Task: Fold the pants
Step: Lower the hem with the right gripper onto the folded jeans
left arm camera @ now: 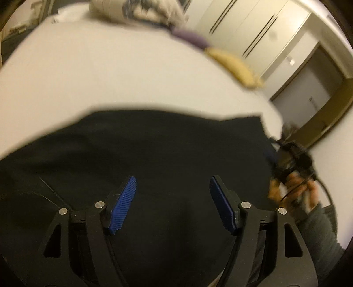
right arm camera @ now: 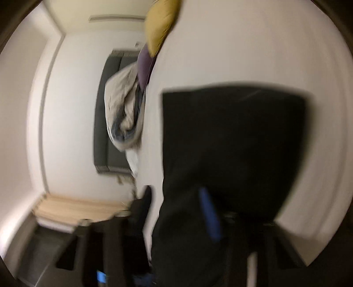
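The black pants (left arm camera: 154, 150) lie spread on the white bed (left arm camera: 99, 77). My left gripper (left arm camera: 173, 187) hovers over them with its blue pads (left arm camera: 123, 203) wide apart and nothing between them. In the left wrist view my right gripper (left arm camera: 286, 163) sits at the pants' right edge, held by a hand. The right wrist view is blurred. There the pants (right arm camera: 231, 143) drape over my right gripper (right arm camera: 187, 212). One blue pad (right arm camera: 209, 214) shows against the cloth. The other finger is hidden.
A yellow pillow (left arm camera: 233, 66), a purple pillow (left arm camera: 189, 37) and a crumpled duvet (left arm camera: 136, 11) lie along the bed's far side. White closet doors (left arm camera: 253, 28) and a doorway (left arm camera: 315, 88) stand beyond the bed. A wooden floor (right arm camera: 77, 207) shows beside the bed.
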Demonstrator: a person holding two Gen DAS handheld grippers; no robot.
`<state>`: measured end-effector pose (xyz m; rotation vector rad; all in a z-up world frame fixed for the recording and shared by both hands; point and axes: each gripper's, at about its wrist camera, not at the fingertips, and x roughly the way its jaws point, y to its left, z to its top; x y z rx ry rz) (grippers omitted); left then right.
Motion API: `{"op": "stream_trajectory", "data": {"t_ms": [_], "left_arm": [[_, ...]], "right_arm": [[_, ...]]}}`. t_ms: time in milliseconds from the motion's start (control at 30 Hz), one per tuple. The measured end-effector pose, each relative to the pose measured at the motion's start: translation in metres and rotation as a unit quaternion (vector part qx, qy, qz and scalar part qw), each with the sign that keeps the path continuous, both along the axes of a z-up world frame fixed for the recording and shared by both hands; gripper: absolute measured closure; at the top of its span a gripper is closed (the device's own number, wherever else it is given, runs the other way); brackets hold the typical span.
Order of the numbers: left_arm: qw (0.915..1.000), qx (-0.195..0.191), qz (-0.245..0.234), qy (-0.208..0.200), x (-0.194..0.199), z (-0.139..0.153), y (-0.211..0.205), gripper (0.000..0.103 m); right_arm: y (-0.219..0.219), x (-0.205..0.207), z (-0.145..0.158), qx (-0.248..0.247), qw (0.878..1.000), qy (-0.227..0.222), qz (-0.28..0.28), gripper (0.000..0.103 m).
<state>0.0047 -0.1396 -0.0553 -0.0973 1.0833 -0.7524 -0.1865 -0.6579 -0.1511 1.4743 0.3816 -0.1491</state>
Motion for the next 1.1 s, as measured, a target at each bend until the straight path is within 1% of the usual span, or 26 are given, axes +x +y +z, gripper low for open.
{"op": "stream_trajectory", "data": {"t_ms": [33,67,100,133,167,200,233,267,300,367,433,467,533,567,633,667,733,800,867,900,967,1000,1100], "left_arm": [[0.9999,0.007,-0.001,0.015,-0.002,-0.012,0.0,0.035],[1.0,-0.003,-0.002,0.009,-0.006,-0.017,0.003,0.035],[0.9998,-0.019,-0.003,-0.005,-0.013,-0.018,0.008,0.035],[0.9998,-0.018,-0.004,-0.004,-0.014,-0.018,0.008,0.035],[0.9999,-0.017,-0.002,-0.003,-0.009,-0.017,0.006,0.035],[0.9999,-0.016,0.0,0.0,-0.011,-0.018,0.006,0.035],[0.9999,-0.017,0.001,0.002,-0.011,-0.019,0.006,0.035],[0.9998,-0.018,0.003,0.002,-0.011,-0.019,0.005,0.035],[0.9998,-0.017,0.005,0.0,-0.011,-0.02,0.004,0.035],[0.9999,-0.014,0.007,-0.002,-0.015,-0.02,0.002,0.035],[0.9999,-0.01,0.01,-0.002,-0.013,-0.021,0.002,0.035],[0.9999,-0.011,0.01,-0.001,-0.014,-0.021,0.002,0.035],[0.9998,-0.016,0.01,0.003,-0.011,-0.021,0.01,0.035],[0.9997,-0.02,0.011,0.007,-0.011,-0.021,0.011,0.035],[0.9996,-0.025,0.012,0.01,-0.005,-0.02,0.018,0.035],[0.9996,-0.025,0.012,0.009,-0.005,-0.02,0.018,0.035],[0.9997,-0.021,0.012,0.006,-0.003,-0.018,0.02,0.035],[0.9997,-0.022,0.012,0.007,-0.002,-0.018,0.022,0.035],[0.9996,-0.023,0.012,0.007,-0.002,-0.017,0.023,0.035],[0.9996,-0.023,0.012,0.006,-0.002,-0.017,0.025,0.035],[0.9996,-0.023,0.012,0.007,-0.002,-0.017,0.025,0.035],[0.9996,-0.024,0.012,0.007,-0.002,-0.017,0.026,0.035],[0.9995,-0.028,0.013,0.01,-0.001,-0.017,0.023,0.035]], "right_arm": [[-0.011,-0.012,-0.002,-0.005,1.0,-0.002,-0.016,0.081],[-0.026,-0.03,-0.006,-0.006,0.999,0.0,-0.041,0.084],[-0.033,-0.043,-0.005,0.001,0.999,-0.005,-0.049,0.091],[-0.038,-0.05,-0.002,-0.01,0.998,0.001,-0.065,0.091],[-0.044,-0.067,0.01,-0.042,0.993,0.044,-0.096,0.068],[-0.05,-0.083,0.015,-0.054,0.989,0.064,-0.118,0.035],[-0.054,-0.1,0.022,-0.057,0.987,0.047,-0.142,0.031],[-0.058,-0.109,0.024,-0.051,0.988,0.024,-0.143,0.031],[-0.056,-0.11,0.027,-0.048,0.99,0.013,-0.131,0.031],[-0.045,-0.106,0.032,-0.06,0.993,0.024,-0.095,0.031],[-0.034,-0.099,0.023,-0.046,0.996,0.012,-0.072,0.031],[-0.033,-0.097,0.017,-0.037,0.997,0.015,-0.065,0.031],[-0.029,-0.079,0.01,-0.023,0.998,0.022,-0.055,0.031],[-0.025,-0.058,0.013,-0.021,0.998,0.019,-0.051,0.032],[-0.023,-0.053,0.009,-0.023,0.998,0.023,-0.048,0.032],[-0.019,-0.057,0.006,-0.021,0.998,0.022,-0.05,0.032],[-0.017,-0.049,0.008,-0.018,0.998,0.016,-0.053,0.032],[-0.018,-0.051,0.01,-0.021,0.999,0.011,-0.048,0.037],[-0.014,-0.051,0.017,-0.027,0.999,-0.003,-0.03,0.059],[-0.011,-0.052,0.018,-0.032,0.999,-0.003,-0.018,0.061],[-0.007,-0.049,0.016,-0.039,0.999,0.009,-0.007,0.061],[-0.007,-0.041,0.017,-0.035,0.999,0.008,-0.006,0.061],[-0.013,-0.04,0.007,-0.013,1.0,-0.009,-0.024,0.063]]}}
